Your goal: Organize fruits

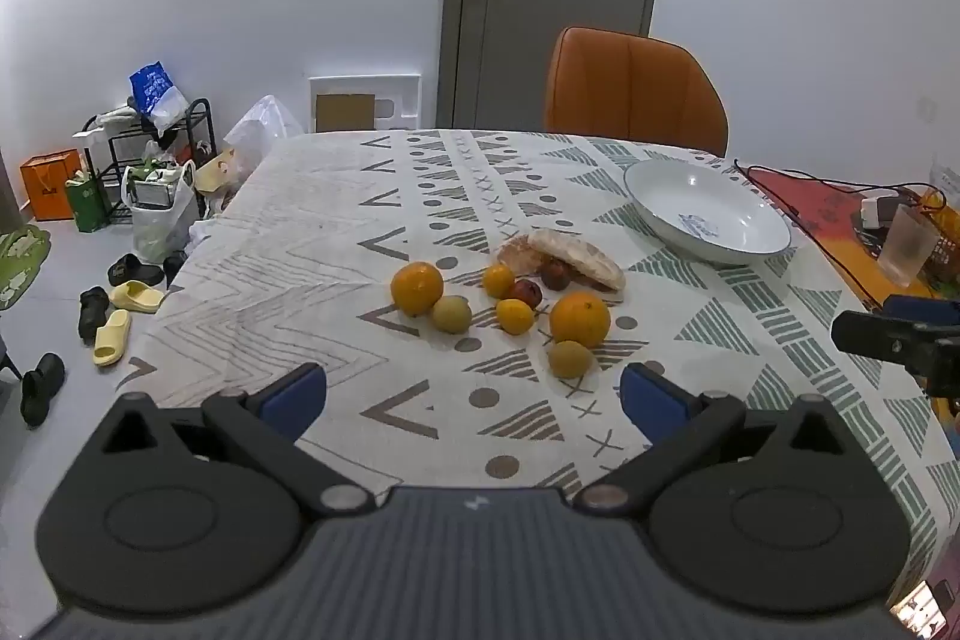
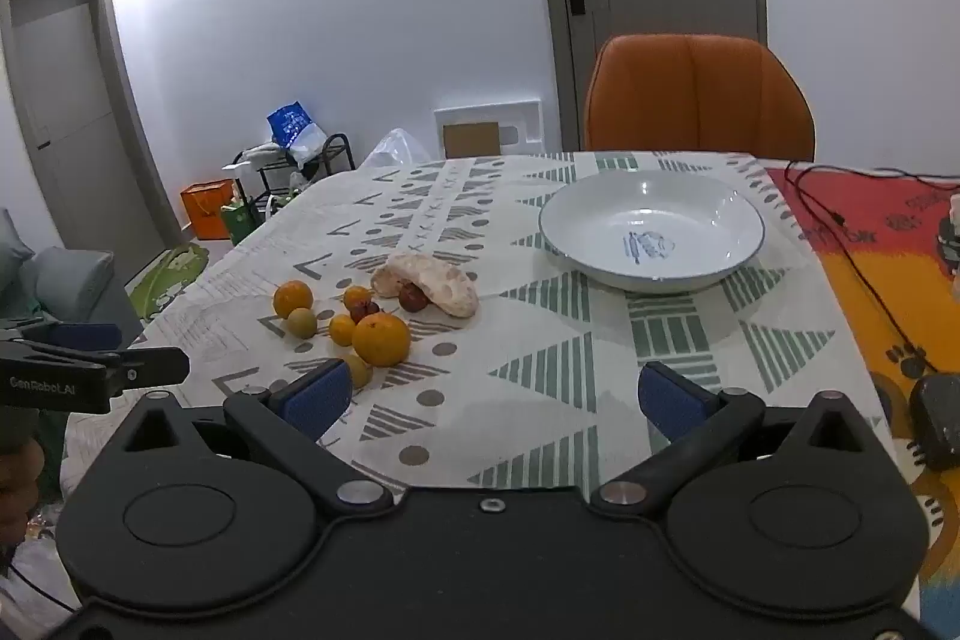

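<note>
Fruit [image 1: 510,307] clustered mid-tablecloth [image 2: 540,400], beside bread [image 1: 576,256]; white bowl [image 2: 651,226] well apart, nothing in it. Left gripper [image 1: 474,394] and right gripper [image 2: 495,394] hover short of the fruit, fingers wide apart, holding nothing. Risk: round oranges roll when nudged, may scatter neighbours.

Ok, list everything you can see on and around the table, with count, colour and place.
large oranges: two, orange, in the fruit cluster
small oranges: two, orange, mid-cluster
round greenish fruits: two, yellow-green, near side of the cluster
dark red fruits: two, beside the bread
bread: pale brown, behind the fruit
bowl: one, white, empty, far right
tablecloth: patterned, covers the table
chair: one, orange, behind the table
left gripper: open, empty
right gripper: open, empty
</note>
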Demonstrator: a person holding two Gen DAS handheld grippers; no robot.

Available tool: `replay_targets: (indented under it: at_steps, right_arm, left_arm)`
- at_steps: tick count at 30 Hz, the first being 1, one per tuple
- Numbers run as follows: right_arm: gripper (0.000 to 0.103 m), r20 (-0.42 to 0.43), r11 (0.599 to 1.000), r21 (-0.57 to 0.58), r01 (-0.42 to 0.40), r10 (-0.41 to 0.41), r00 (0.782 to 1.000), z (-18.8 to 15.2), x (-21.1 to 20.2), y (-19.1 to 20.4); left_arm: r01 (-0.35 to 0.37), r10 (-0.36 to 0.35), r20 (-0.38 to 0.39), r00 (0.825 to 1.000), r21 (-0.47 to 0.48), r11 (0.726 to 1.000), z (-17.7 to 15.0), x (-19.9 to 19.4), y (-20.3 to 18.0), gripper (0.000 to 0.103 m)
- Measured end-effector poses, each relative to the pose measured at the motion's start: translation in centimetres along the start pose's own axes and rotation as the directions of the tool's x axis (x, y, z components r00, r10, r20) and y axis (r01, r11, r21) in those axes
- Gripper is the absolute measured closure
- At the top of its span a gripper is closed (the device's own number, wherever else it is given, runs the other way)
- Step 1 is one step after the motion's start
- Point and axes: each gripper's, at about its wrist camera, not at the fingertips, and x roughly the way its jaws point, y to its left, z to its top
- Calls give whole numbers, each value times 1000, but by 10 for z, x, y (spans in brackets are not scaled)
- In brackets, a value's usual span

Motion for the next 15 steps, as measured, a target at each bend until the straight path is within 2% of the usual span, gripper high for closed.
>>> replay_targets:
  at_steps: [2,5,15]
  right_arm:
    - [0,-5,1000,9,-5,5,1000,1,4,-3]
    - [0,30,1000,-22,9,-9,1000,3,-3,4]
    - [0,3,997,-79,18,-17,1000,2,2,19]
  left_arm:
    - [-1,1,-1,1000,3,1000,7,-2,0,0]
    - [-2,2,21,1000,-5,1000,4,-6,2,0]
    - [-1,1,31,1000,-22,1000,4,-8,9,0]
